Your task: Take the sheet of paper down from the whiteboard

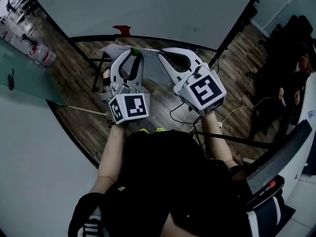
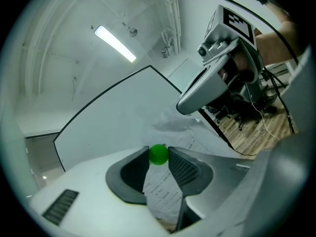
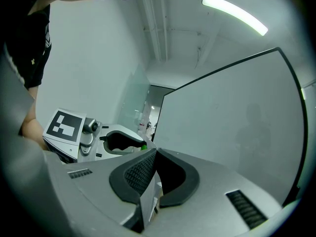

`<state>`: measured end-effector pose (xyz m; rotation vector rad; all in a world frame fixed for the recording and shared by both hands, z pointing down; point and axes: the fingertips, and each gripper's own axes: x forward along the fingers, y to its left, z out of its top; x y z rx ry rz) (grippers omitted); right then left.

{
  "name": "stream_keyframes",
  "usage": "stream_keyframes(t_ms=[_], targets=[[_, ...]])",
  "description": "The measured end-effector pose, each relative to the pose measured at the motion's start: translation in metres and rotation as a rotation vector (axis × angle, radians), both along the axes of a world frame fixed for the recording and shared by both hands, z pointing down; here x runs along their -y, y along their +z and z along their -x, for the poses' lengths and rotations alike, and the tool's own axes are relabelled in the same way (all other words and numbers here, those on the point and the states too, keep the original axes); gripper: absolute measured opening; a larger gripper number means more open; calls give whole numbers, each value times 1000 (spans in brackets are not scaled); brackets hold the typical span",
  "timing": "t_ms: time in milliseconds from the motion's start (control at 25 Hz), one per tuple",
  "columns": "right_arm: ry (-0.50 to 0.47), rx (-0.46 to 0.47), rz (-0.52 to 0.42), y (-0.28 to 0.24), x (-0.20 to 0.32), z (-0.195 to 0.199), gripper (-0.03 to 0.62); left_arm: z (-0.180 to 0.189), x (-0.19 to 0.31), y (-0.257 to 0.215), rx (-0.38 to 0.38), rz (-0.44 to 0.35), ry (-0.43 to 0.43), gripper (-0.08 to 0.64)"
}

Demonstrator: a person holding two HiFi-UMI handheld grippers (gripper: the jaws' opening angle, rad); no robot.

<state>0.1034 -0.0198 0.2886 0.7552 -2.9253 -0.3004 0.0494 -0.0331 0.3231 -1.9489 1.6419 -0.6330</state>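
The setting is an indoor room with a wood-plank floor (image 1: 81,117). In the head view a large whiteboard (image 1: 148,9) in a black frame fills the 12 o'clock sector. A glass partition (image 1: 24,78) is at 9 o'clock, and dark furniture (image 1: 286,58) stands at 3 o'clock. A small red object (image 1: 122,30) sits at the board's lower edge. A strip ceiling light (image 2: 115,43) appears in the left gripper view.

**Left gripper** (image 1: 134,53)
- Position: just left of centre in the head view, pointing toward 12 o'clock at the board. Its marker cube (image 1: 129,107) faces the camera.
- Jaw state: partly spread, pinching a small green ball (image 2: 158,154) at the tips.
- The printed sheet lies behind and below the ball, in the gap between the jaws.

**Right gripper** (image 1: 161,55)
- Position: at 3 o'clock of the left gripper, just beside it. Its marker cube (image 1: 206,90) is angled toward 4 o'clock.
- Jaw state: pressed together, pinching an edge of the sheet of paper (image 2: 162,194) between the ribbed pads.

**Sheet of paper**
- Position: in front of the lower part of the board, spanning between the two grippers.
- Condition: it carries lines of print and is rumpled near the right gripper.
- Whether any part touches the board surface cannot be told.

The person (image 1: 173,181), in a black shirt, occupies the 6 o'clock sector with both forearms extended toward the board.
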Motion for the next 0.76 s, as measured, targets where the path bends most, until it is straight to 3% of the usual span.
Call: stream_keyframes(t_ms=[760], targets=[[12,7,7,5,0,-11,27,-12,1,5,-4,14,21,146]])
